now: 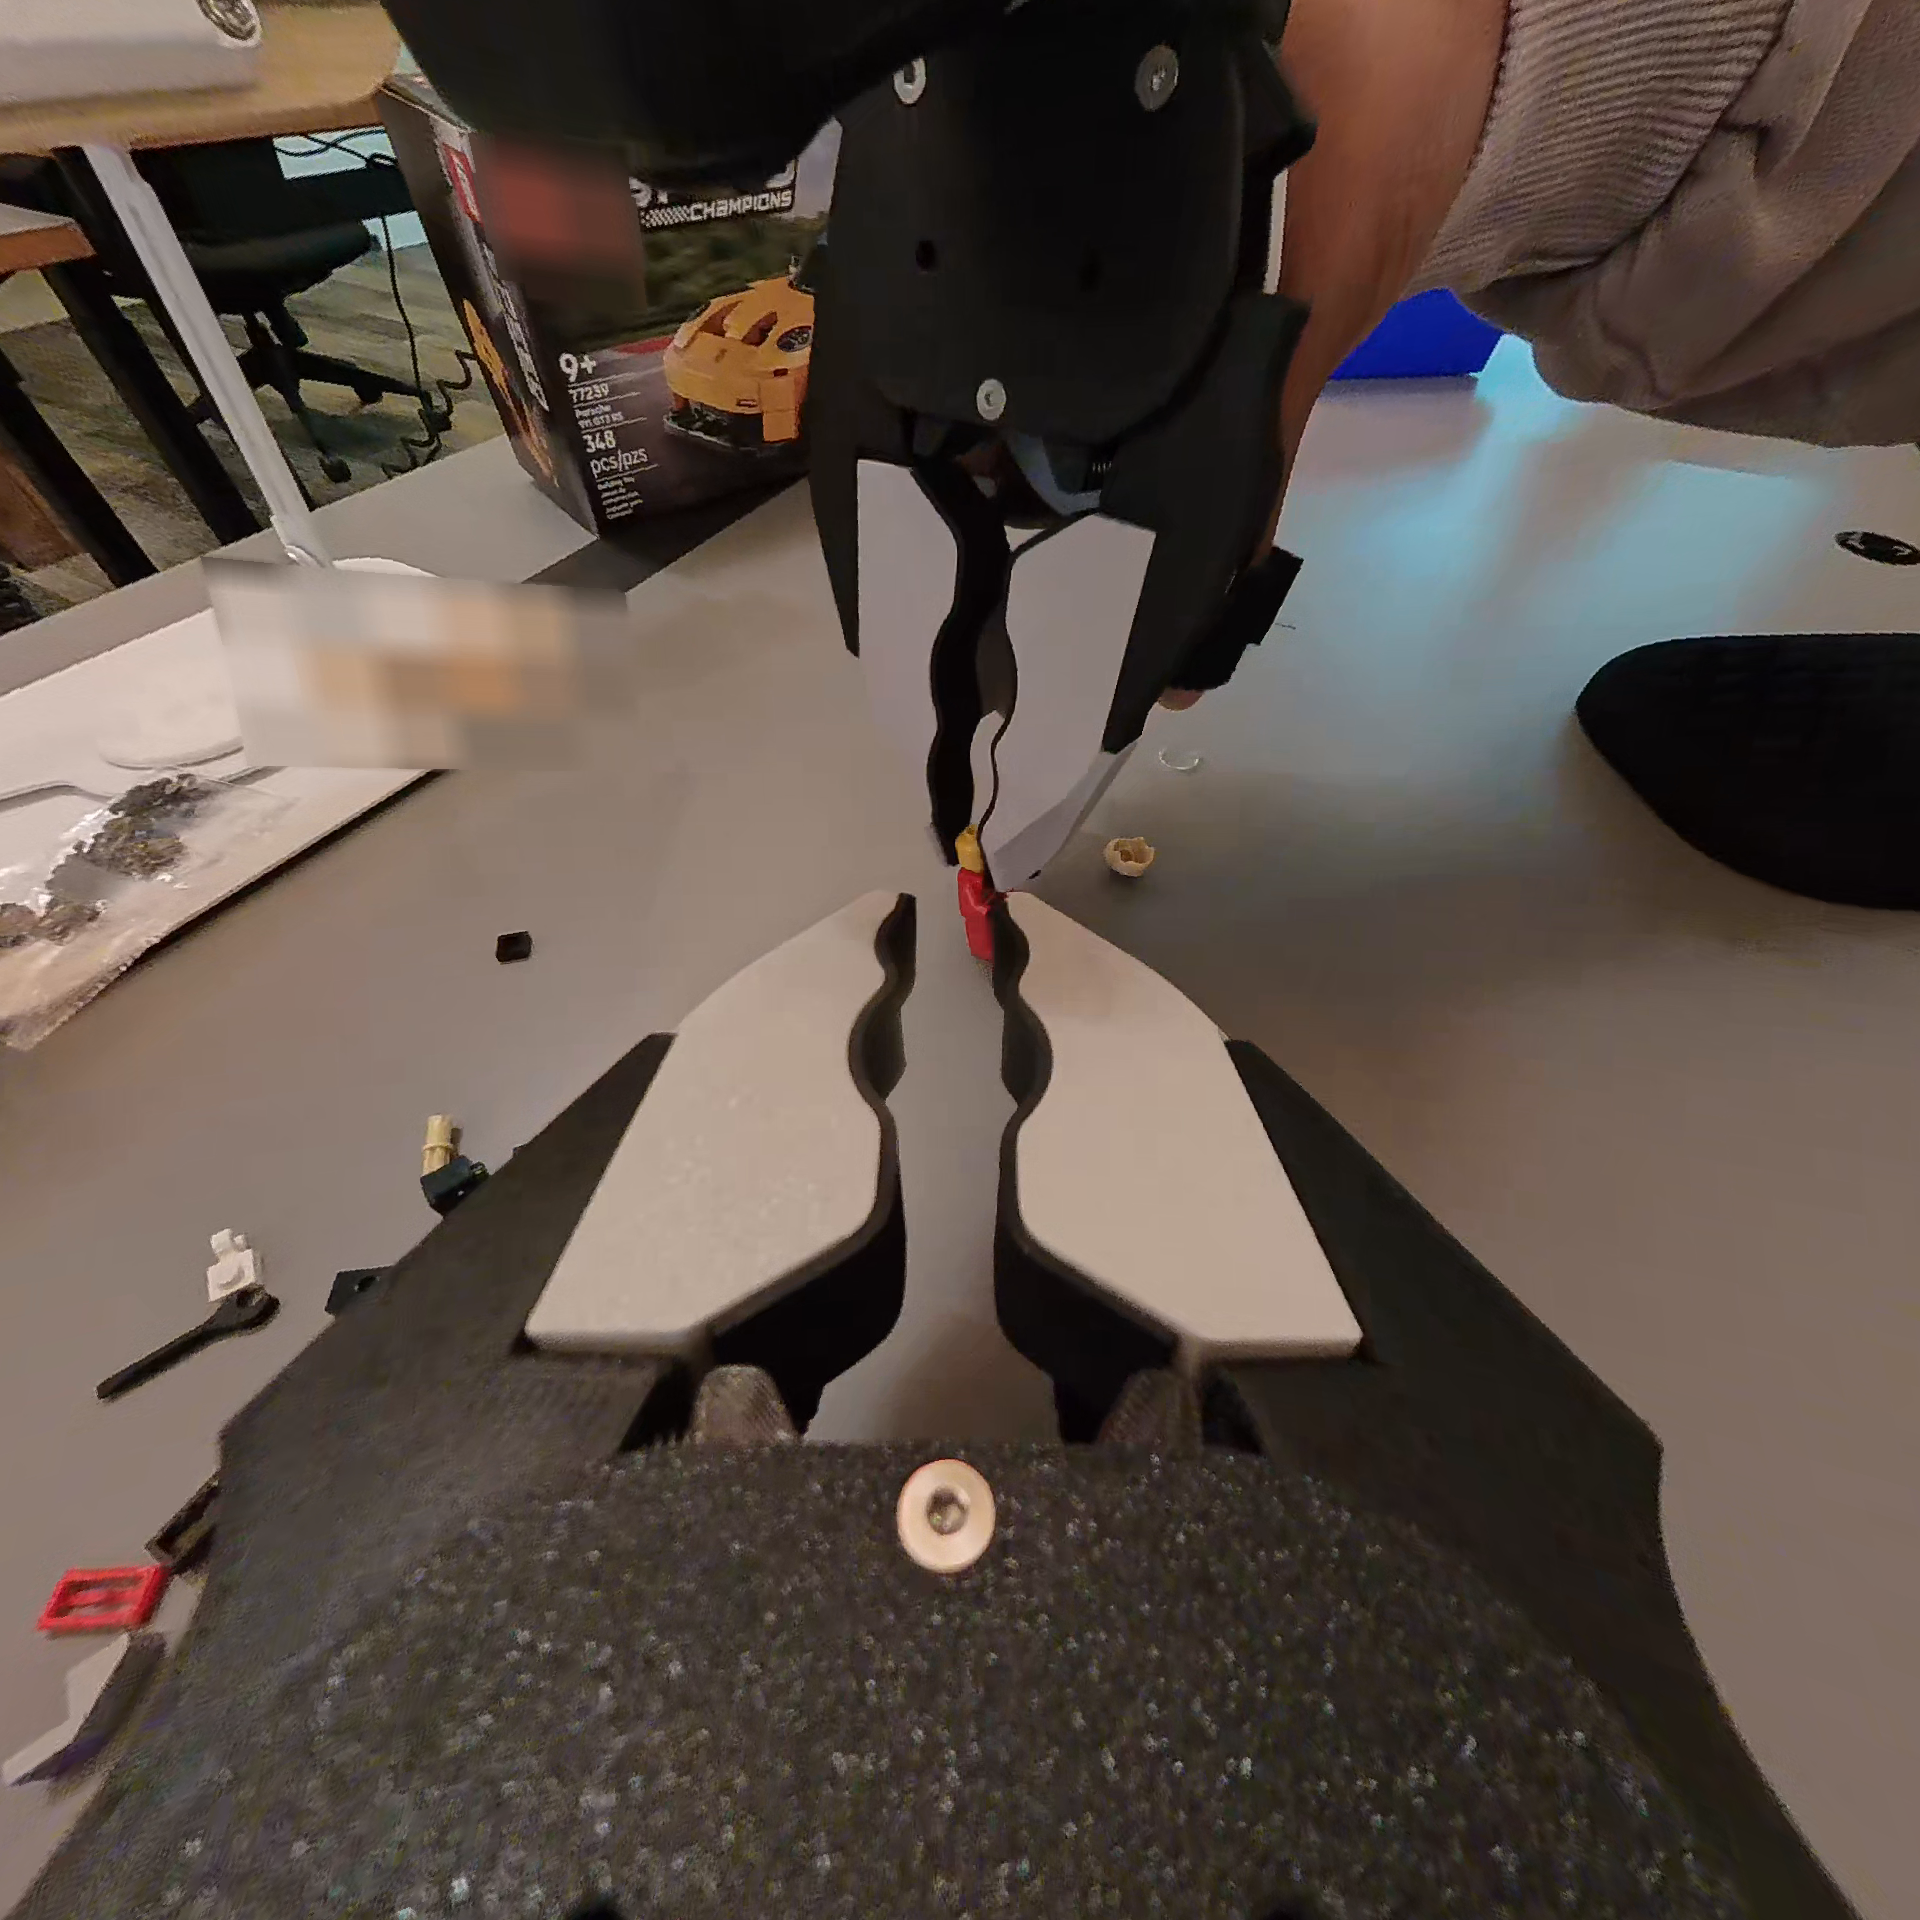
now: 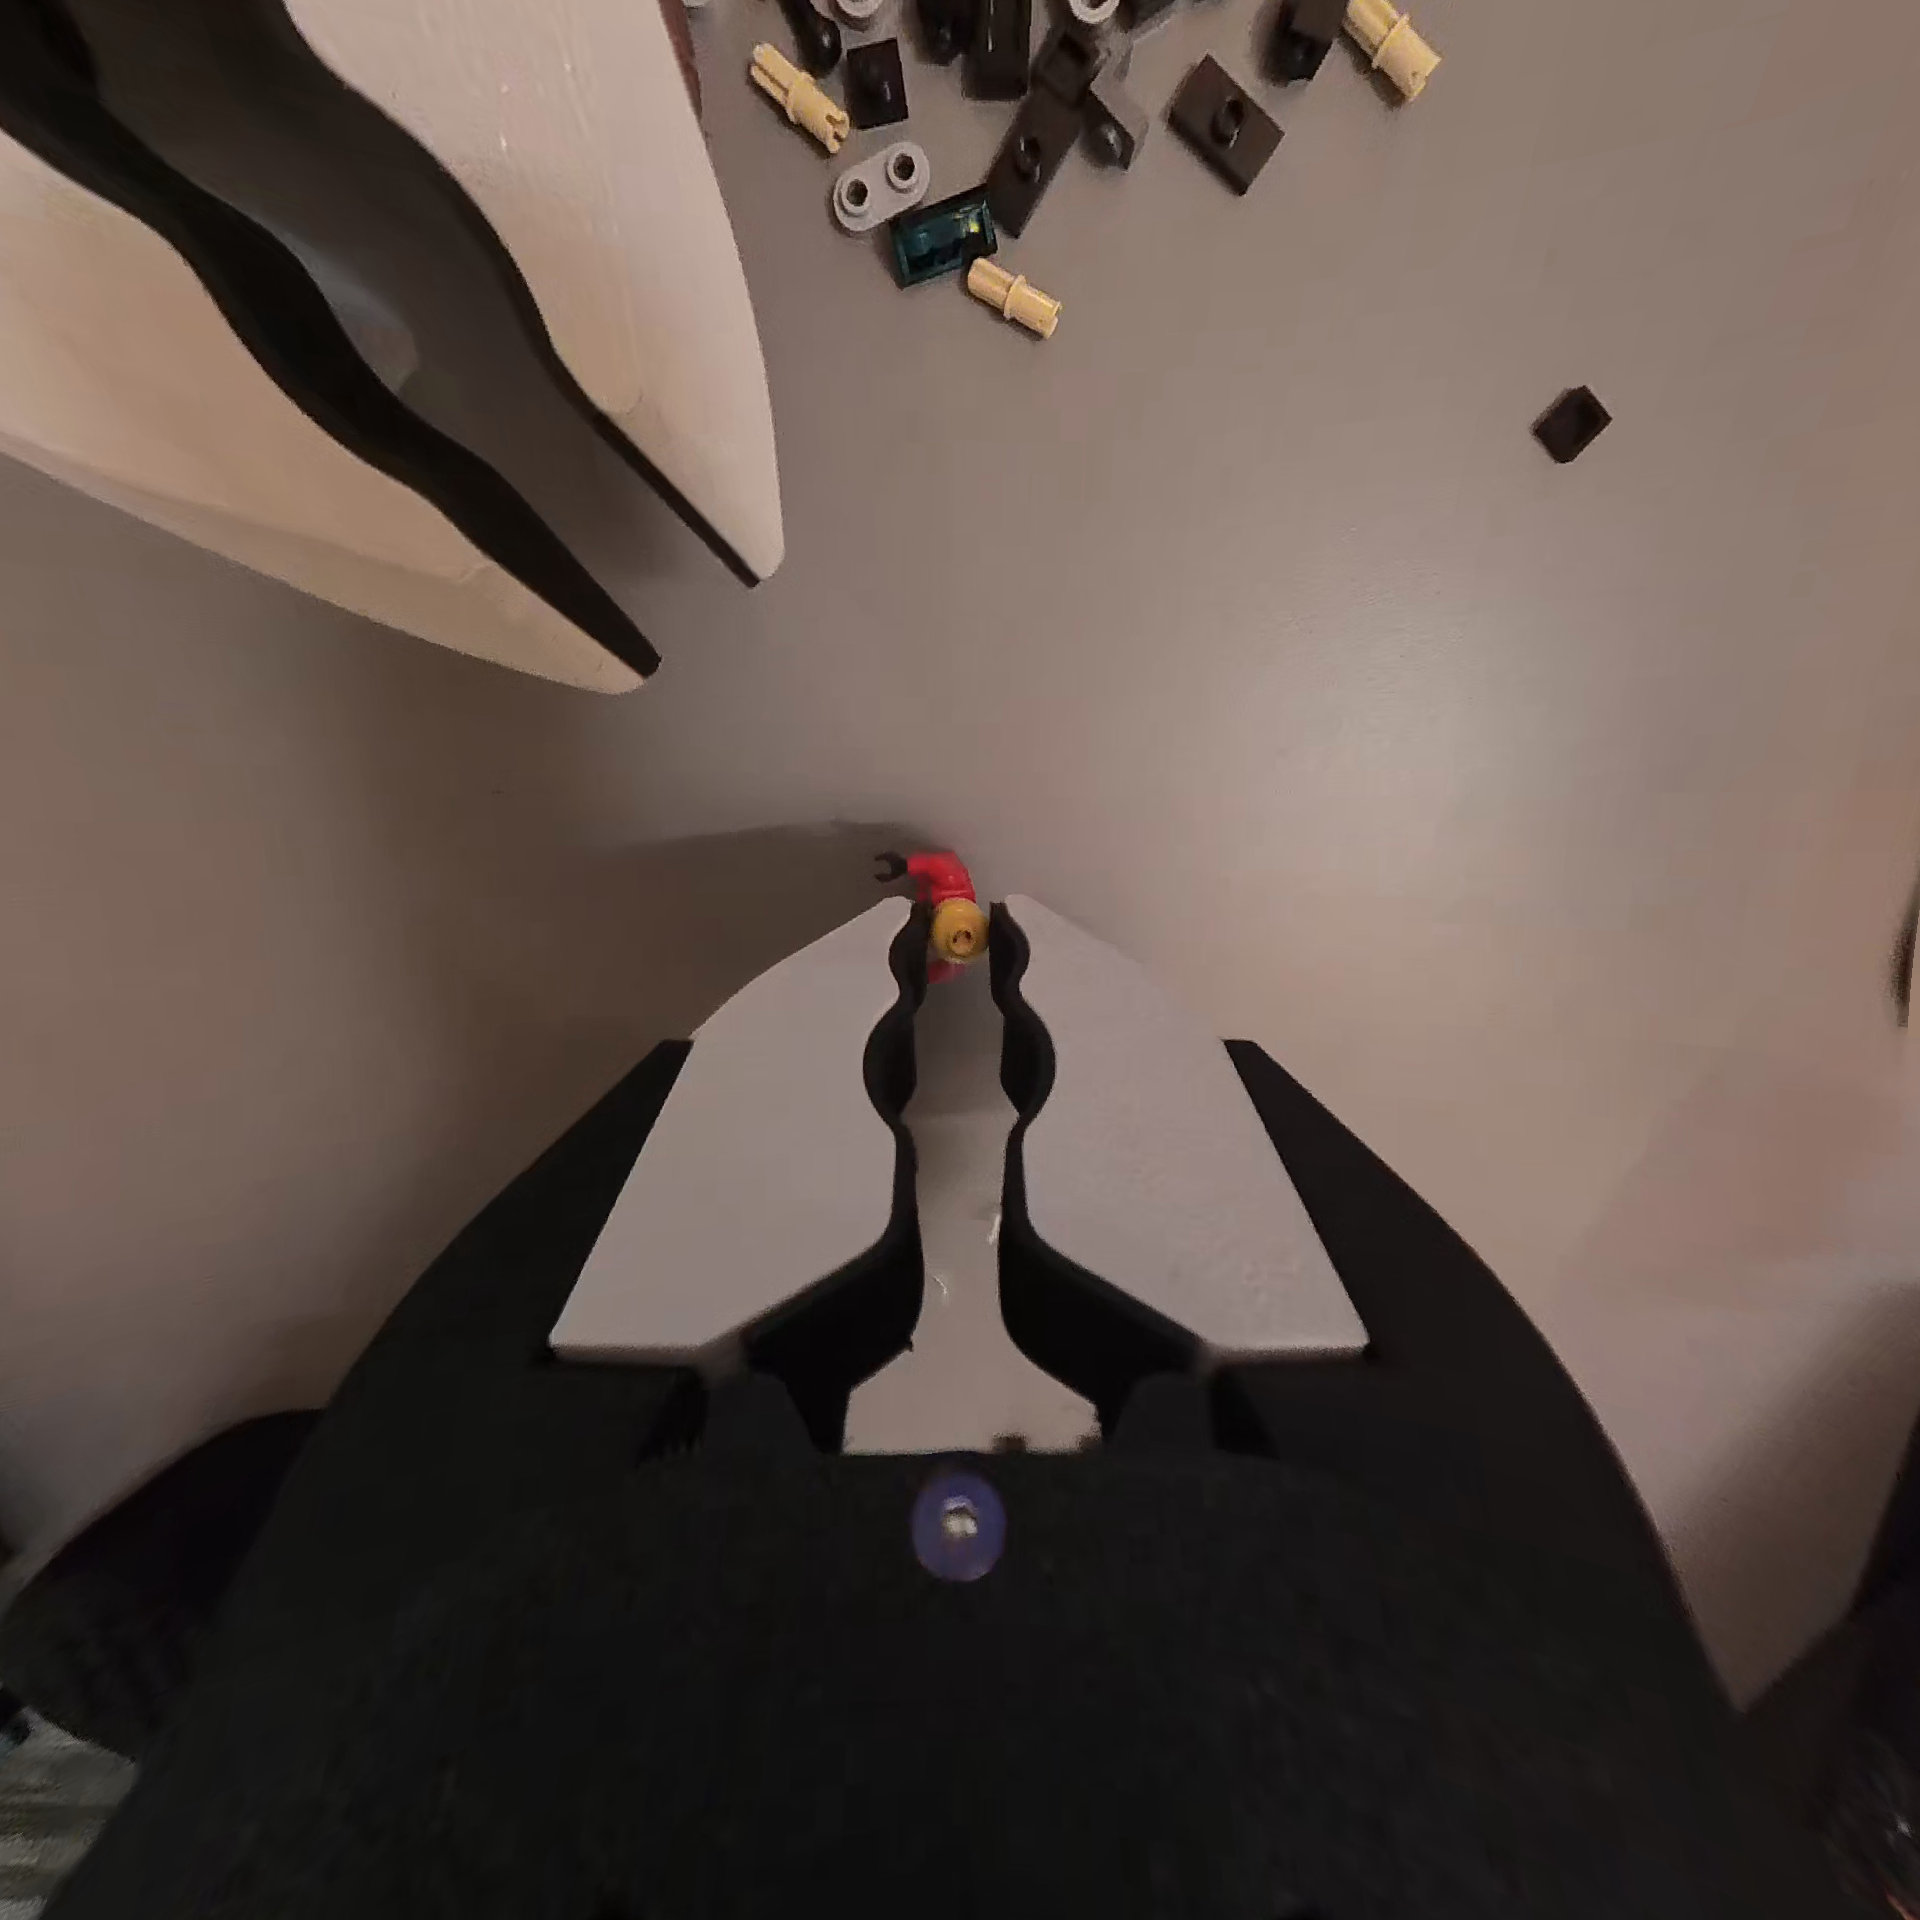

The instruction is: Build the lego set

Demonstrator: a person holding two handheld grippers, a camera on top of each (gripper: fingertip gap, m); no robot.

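now pinching the yellow head of the minifigure (image 2: pixel 951 925) between right gripper (image 2: pixel 954 914) tips, long axis upright on the grey table (image 2: pixel 1351 779); left gripper (image 1: pixel 956 909) parted, just near of its red torso.

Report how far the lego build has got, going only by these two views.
Done: only a red minifigure with its yellow head on is assembled. In hand: the right gripper pinches its head; the left gripper stands open at its body. Left: nearly everything, since loose pieces lie scattered on the table and a parts bag looks unopened.
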